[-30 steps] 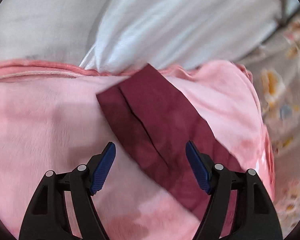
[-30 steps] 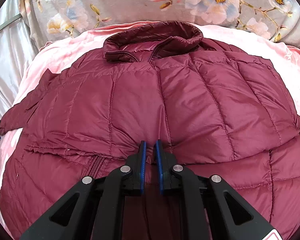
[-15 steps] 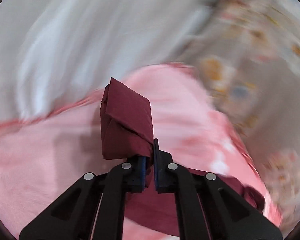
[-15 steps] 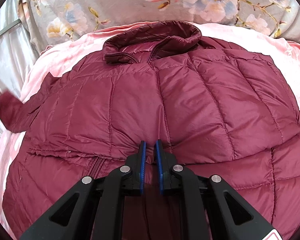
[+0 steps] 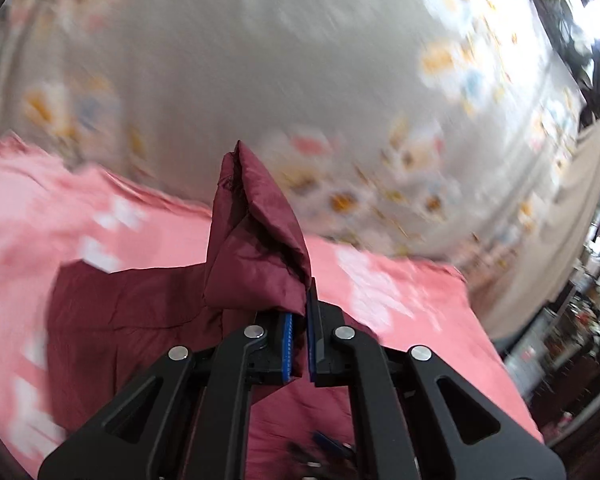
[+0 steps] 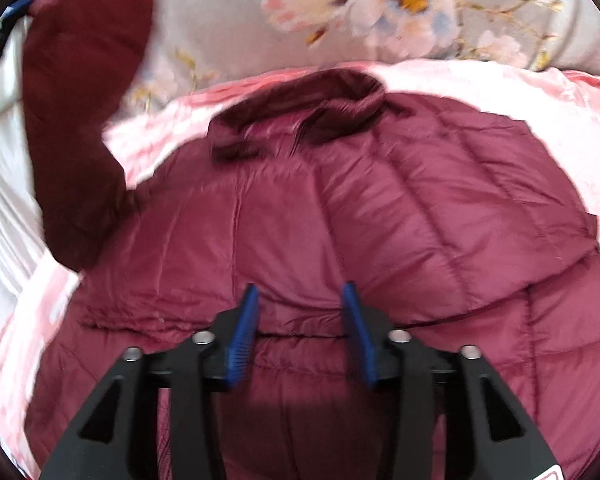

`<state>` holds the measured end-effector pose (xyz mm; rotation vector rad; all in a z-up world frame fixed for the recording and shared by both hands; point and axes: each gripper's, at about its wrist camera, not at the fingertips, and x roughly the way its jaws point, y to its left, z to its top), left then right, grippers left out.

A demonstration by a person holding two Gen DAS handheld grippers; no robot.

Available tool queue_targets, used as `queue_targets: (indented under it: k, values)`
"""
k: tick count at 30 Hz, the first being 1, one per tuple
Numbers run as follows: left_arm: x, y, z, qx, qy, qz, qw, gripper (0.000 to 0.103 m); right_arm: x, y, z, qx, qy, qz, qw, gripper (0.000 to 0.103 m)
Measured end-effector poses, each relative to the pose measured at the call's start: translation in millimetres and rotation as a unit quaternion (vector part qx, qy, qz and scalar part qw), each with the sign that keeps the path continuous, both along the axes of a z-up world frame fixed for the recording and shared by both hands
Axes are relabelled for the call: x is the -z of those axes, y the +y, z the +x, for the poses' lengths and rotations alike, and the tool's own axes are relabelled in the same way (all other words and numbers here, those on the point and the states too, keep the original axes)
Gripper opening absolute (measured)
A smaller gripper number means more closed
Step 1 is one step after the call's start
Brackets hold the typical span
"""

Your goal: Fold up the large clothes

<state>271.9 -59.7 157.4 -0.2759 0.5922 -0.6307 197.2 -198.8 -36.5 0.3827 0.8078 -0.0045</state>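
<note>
**Sleeve lifted, right gripper apart**

The left gripper [image 5: 299, 334] is clamped on the cuff end of the maroon sleeve [image 5: 256, 248], which stands up above the pink blanket [image 5: 28, 208]. The maroon down jacket [image 6: 380, 220] lies spread face up on that blanket on the bed, its collar [image 6: 300, 120] toward the floral bedding [image 6: 400, 8] at the far edge. The right gripper [image 6: 300, 336] hangs over the jacket's middle, jaws apart, holding nothing. In the right wrist view, the raised sleeve shows at the left.
</note>
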Motion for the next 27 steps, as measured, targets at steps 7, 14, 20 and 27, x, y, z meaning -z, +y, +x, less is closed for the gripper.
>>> queue_targets:
  k: [7, 14, 20, 27]
  values:
    - [87, -76, -4, 0.029, 0.085, 0.043, 0.995, 0.004, -16, -44, -37, 0.049, -0.009, 0.018, 0.999, 0.052]
    - [154, -96, -10, 0.053, 0.155, 0.043, 0.9855, 0.032, -32, -67, -59, 0.065, -0.015, 0.005, 0.998, 0.063]
    - [137, -23, -37, 0.026, 0.139, -0.055, 0.9884, 0.083, -41, -70, -52, 0.054, -0.031, 0.013, 0.998, 0.074]
    - [169, 115, -26, -0.12, 0.21, -0.103, 0.9648, 0.082, -26, -93, -28, 0.086, -0.007, 0.031, 0.996, 0.074]
